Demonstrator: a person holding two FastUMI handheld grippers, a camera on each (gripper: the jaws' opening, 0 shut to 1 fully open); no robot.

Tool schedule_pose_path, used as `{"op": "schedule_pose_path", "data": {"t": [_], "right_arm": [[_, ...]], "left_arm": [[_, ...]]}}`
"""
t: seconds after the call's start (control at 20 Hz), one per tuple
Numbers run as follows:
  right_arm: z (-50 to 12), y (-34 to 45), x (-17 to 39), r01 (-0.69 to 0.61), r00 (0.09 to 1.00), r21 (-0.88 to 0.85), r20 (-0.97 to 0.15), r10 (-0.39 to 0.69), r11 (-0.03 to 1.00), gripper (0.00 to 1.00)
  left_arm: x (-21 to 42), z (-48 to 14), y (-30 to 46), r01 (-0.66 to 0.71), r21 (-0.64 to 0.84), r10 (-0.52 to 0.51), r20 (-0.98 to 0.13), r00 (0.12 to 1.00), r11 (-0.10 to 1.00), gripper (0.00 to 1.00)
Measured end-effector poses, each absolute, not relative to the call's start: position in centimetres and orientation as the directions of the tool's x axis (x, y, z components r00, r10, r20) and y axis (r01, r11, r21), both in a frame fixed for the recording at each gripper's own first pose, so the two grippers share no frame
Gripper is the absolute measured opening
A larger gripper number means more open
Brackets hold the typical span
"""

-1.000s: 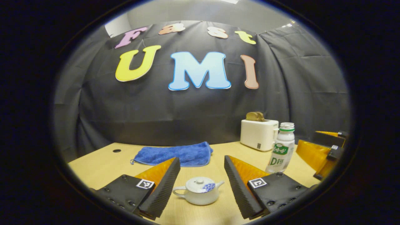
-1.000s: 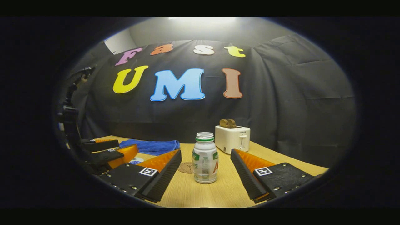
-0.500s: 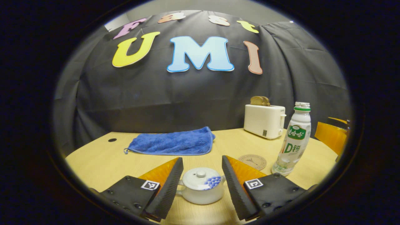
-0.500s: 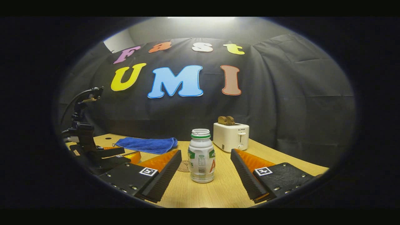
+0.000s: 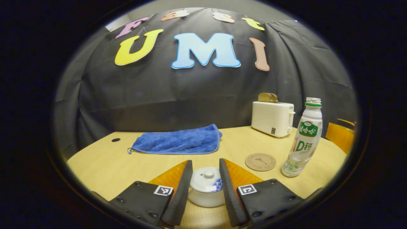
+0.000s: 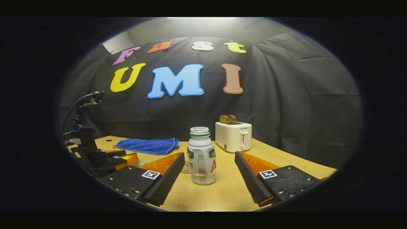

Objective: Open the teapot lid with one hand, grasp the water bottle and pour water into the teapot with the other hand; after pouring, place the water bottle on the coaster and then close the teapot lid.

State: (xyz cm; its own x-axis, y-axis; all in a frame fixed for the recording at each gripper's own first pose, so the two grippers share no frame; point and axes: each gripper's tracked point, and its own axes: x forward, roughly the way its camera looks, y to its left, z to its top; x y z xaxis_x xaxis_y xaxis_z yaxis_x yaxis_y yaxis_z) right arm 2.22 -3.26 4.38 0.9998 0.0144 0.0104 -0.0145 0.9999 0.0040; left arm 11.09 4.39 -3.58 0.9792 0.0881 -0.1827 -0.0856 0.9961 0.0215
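In the left gripper view, my left claw [image 5: 205, 187] sits low over the counter [image 5: 105, 165] with its fingers narrowed around the teapot [image 5: 206, 194]. The lid [image 5: 206, 181] is on the pot, its knob between my fingers; they flank the lid closely, but I cannot tell whether they press on it. Far behind lies a blue towel [image 5: 178, 143]. To the right, a round coaster [image 5: 260, 162] lies flat, and just right of it the water bottle [image 5: 303, 140] stands upright, uncapped. A white toaster [image 5: 272, 118] with bread in it stands far right, by the black cloth wall. A bit of my right claw shows at the right edge.

In the right gripper view, my right claw [image 6: 210, 178] is spread wide, and the water bottle [image 6: 201, 156] stands between its fingers, touching neither. The coaster [image 6: 186, 167] peeks out just left of the bottle. The toaster [image 6: 233, 136] is far right, the towel [image 6: 147, 145] far left. My left claw [image 6: 125, 158] is low at the left, near the counter [image 6: 222, 190].
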Motion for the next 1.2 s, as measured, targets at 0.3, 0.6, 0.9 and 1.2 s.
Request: {"op": "schedule_pose_path", "data": {"t": [0.3,0.6,0.9,1.2], "right_arm": [[4.2,-3.7,2.1,-0.005,1.0,0.008,0.006,0.005,1.0,0.97],[3.8,-3.8,2.0,-0.008,1.0,0.008,-0.007,0.009,1.0,0.98],[3.4,-3.7,2.2,-0.014,1.0,0.008,-0.026,0.014,1.0,0.97],[3.3,-2.9,2.5,-0.029,0.999,0.003,-0.03,0.03,1.0,0.97]], "left_arm": [[11.4,-3.4,3.8,-0.067,0.068,0.079,-0.18,0.98,0.995,0.25],[11.5,-3.1,4.0,-0.05,0.053,0.059,-0.18,0.982,0.997,0.15],[10.9,-0.6,4.2,-0.037,0.024,0.04,-0.128,0.991,0.999,0.12],[9.0,4.4,4.8,-0.024,0.007,0.024,-0.042,0.999,1.0,0.16]]}}
